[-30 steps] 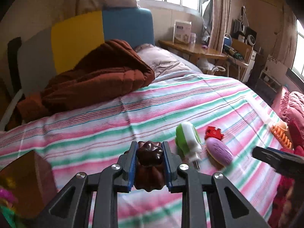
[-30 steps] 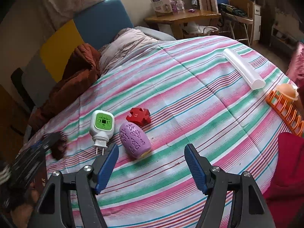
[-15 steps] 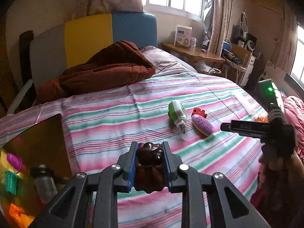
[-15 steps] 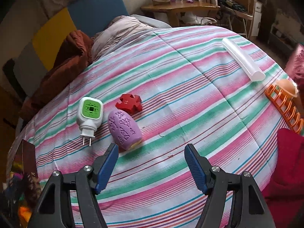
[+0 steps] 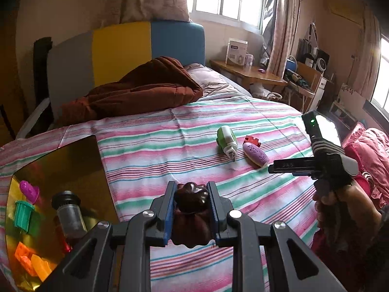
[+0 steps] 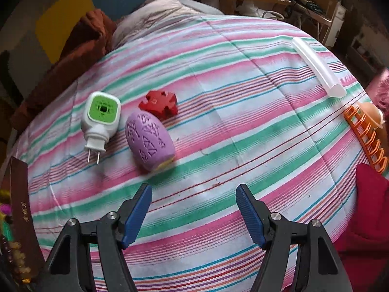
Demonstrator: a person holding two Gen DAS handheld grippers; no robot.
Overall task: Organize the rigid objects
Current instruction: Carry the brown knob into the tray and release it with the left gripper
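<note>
Left gripper (image 5: 191,196), angled down over the striped bedspread (image 6: 218,77), is clamped on a dark brown fluted piece (image 5: 191,215). Right gripper (image 6: 193,196) points steeply downward, jaws apart and empty, near the purple egg-shaped object (image 6: 149,143).

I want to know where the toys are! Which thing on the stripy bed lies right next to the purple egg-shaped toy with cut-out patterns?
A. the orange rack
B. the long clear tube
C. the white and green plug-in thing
C: the white and green plug-in thing lies close beside the purple egg-shaped toy; the tube and rack sit far across the bed.
</note>
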